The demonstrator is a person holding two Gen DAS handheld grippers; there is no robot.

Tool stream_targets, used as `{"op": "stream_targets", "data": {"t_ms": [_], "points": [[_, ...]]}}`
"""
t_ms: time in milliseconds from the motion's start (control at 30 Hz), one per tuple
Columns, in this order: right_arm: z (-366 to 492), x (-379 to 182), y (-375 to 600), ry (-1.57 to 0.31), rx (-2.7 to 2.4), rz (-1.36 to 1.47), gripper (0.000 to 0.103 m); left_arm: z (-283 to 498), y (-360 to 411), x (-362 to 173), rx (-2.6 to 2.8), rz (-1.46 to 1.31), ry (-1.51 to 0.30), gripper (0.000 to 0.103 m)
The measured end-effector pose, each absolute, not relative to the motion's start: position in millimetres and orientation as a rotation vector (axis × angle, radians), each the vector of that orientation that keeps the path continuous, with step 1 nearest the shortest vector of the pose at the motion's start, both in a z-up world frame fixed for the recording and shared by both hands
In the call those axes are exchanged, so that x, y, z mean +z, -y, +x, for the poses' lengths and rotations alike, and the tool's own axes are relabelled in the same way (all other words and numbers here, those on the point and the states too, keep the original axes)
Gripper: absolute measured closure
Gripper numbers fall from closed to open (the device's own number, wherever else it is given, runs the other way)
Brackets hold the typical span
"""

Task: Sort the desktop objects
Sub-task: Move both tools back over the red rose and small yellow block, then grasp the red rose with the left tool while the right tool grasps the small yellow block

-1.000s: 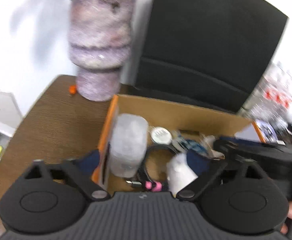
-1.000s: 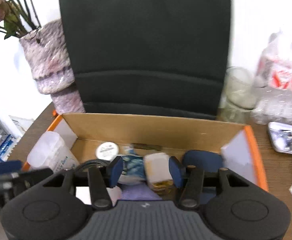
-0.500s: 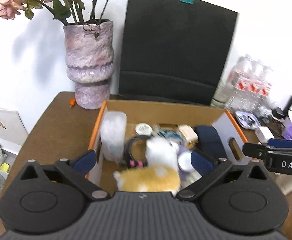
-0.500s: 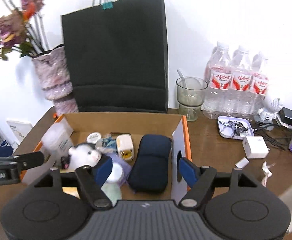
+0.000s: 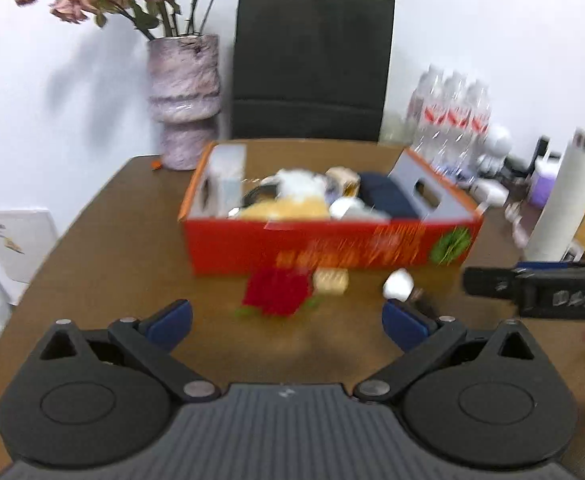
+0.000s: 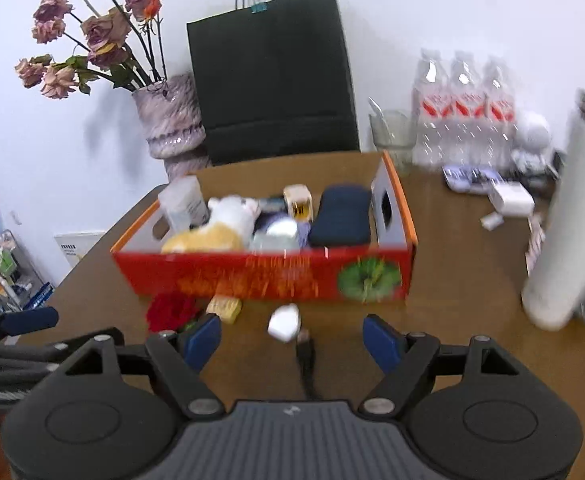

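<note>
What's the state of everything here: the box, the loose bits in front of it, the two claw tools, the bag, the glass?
Orange box: open-topped, full of things.
Red flower: loose on the table.
Yellow block: loose, beside the box.
White charger: loose, cable attached.
Left gripper: open, empty.
Right gripper: opening, grips nothing.
Black bag: upright, clipped shut.
Glass: upright.

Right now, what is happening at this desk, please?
A person holds a gripper in each hand in front of a red cardboard box already filled with desk items, among them a plush toy and a dark blue case. The left gripper is wide open and empty; the right gripper is opening, gripping nothing. On the table before the box lie a red flower, a small yellow block and a white charger with its cable.
</note>
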State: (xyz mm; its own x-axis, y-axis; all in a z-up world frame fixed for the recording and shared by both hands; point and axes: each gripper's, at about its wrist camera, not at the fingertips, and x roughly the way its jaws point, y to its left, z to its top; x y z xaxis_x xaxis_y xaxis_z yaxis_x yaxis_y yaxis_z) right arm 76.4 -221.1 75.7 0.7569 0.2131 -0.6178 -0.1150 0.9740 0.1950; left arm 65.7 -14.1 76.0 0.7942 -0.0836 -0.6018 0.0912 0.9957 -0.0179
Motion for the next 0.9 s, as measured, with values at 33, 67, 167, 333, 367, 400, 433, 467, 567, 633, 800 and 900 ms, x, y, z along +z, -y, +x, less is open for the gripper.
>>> {"op": "stream_targets", "data": {"t_ms": [33, 67, 167, 333, 367, 400, 433, 467, 567, 633, 800, 900], "points": [[67, 73, 222, -0.685, 0.179, 0.156, 0.026, 59, 12, 73, -0.092, 0.008, -0.650, 0.000], [57, 69, 222, -0.682, 0.178, 0.163, 0.026, 50, 9, 71, -0.097, -0.006, -0.649, 0.000], [31, 56, 223, -0.699, 0.166, 0.164, 0.025, 27, 1, 64, -0.076, -0.052, -0.635, 0.000], [-6, 45, 225, -0.680, 0.164, 0.158, 0.025, -3, -4, 49, -0.042, -0.081, -0.639, 0.000], [-11, 44, 224, -0.679, 0.162, 0.148, 0.025, -7, -3, 45, -0.033, -0.082, -0.642, 0.000], [-17, 44, 222, -0.672, 0.158, 0.133, 0.025, -15, -1, 43, -0.031, -0.069, -0.642, 0.000], [-22, 44, 221, -0.663, 0.154, 0.125, 0.025, -21, 1, 41, -0.031, -0.048, -0.635, 0.000], [-28, 45, 220, -0.653, 0.154, 0.117, 0.025, -25, 2, 40, -0.027, -0.036, -0.623, 0.000], [-42, 45, 215, -0.625, 0.184, 0.096, 0.026, -36, 3, 39, -0.036, -0.038, -0.611, 0.000], [-46, 46, 212, -0.608, 0.208, 0.085, 0.028, -36, 3, 39, -0.060, -0.051, -0.611, 0.000], [-33, 51, 206, -0.589, 0.229, 0.051, 0.037, -19, 0, 41, -0.082, -0.075, -0.602, 0.003], [-8, 56, 205, -0.577, 0.248, 0.029, 0.043, 7, -2, 44, -0.092, -0.070, -0.598, 0.008]]}}
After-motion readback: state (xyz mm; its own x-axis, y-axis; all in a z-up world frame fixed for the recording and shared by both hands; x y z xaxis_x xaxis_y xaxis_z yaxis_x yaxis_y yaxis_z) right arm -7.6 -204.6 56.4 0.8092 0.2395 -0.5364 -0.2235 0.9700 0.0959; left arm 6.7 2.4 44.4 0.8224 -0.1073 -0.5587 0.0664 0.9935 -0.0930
